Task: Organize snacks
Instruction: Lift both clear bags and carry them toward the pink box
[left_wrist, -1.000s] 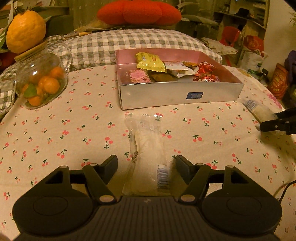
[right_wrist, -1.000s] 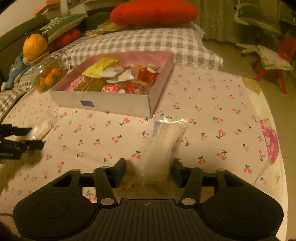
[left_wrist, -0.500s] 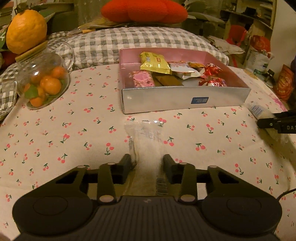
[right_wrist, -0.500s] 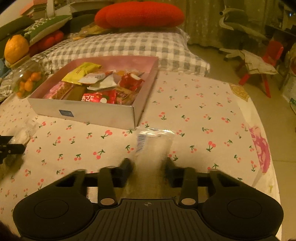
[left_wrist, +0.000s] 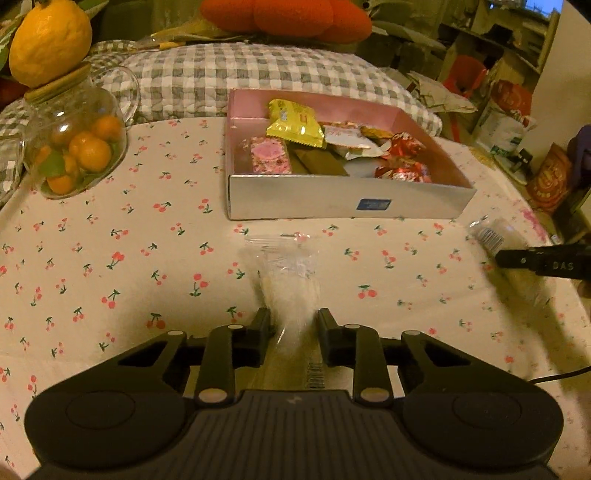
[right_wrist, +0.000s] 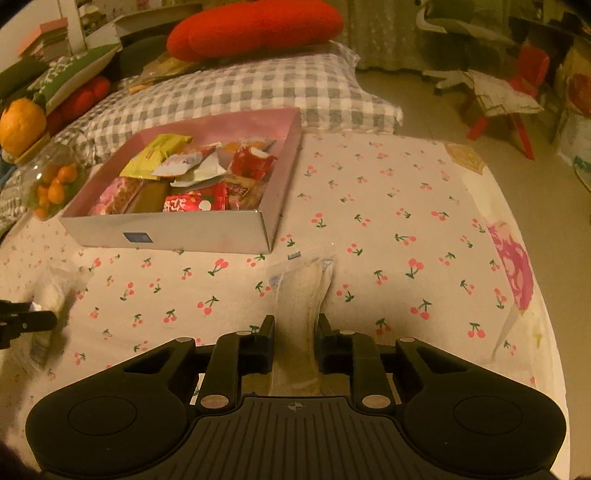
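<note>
Both the left gripper (left_wrist: 291, 325) and the right gripper (right_wrist: 295, 328) are matte black plastic: ribbed centre plate, two round side housings, pale rivet-like pins on the finger links, possibly a thin cable trailing.

A lived-in home, likely a bedroom or sitting room: a cherry-print cloth (left_wrist: 110, 258) covers the bench, with a grey checked pillow (right_wrist: 258, 88) and red cushion (right_wrist: 255, 27) behind, a glass jar of oranges (left_wrist: 74, 147), and a red chair (right_wrist: 517, 92) on the floor.
</note>
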